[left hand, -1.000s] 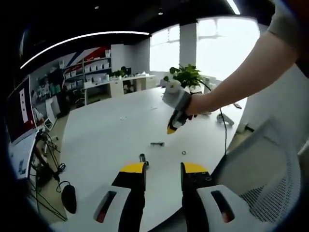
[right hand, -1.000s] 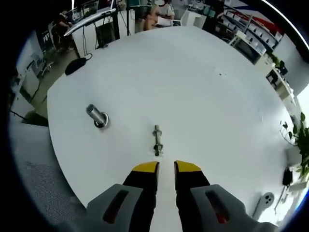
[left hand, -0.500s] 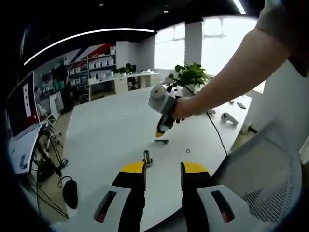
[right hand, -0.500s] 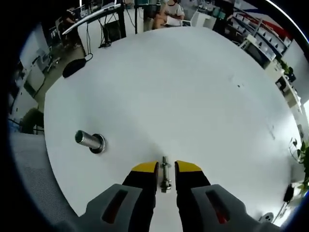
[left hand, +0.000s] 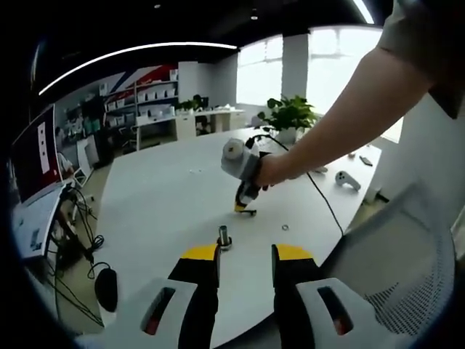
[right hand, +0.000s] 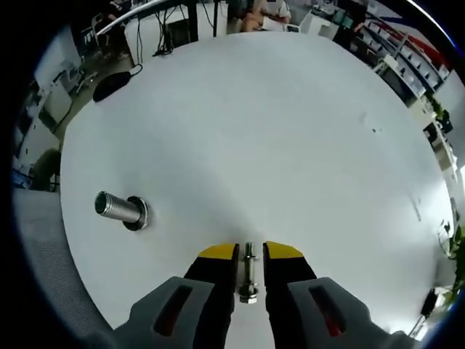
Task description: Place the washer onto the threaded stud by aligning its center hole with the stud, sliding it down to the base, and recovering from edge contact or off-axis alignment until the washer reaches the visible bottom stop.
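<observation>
In the left gripper view, going from left to right over the white table (left hand: 160, 203): one dark computer mouse (left hand: 106, 289) lies at the near left edge with its cable trailing off. One short metal stud (left hand: 224, 237) stands upright on its base just beyond the left tongs (left hand: 245, 256), whose two yellow-tipped jaws stand apart with nothing between them. Past the stud, the right tongs (left hand: 243, 208) point steeply down at the table, held by a hand (left hand: 270, 169) whose bare forearm reaches in from the upper right. Their tips are down on one small dark bolt (left hand: 249, 212) lying on the surface. To the right of that lies one small washer (left hand: 285, 227), flat on the table and well apart from the stud. One potted plant (left hand: 289, 116) stands at the far side.

In the right gripper view, one stud (right hand: 118, 209) sits at the left on its round base. At the middle bottom the right tongs (right hand: 249, 254) straddle one bolt (right hand: 248, 273) that lies lengthwise between the two jaws; whether the jaws press on it I cannot tell.
</observation>
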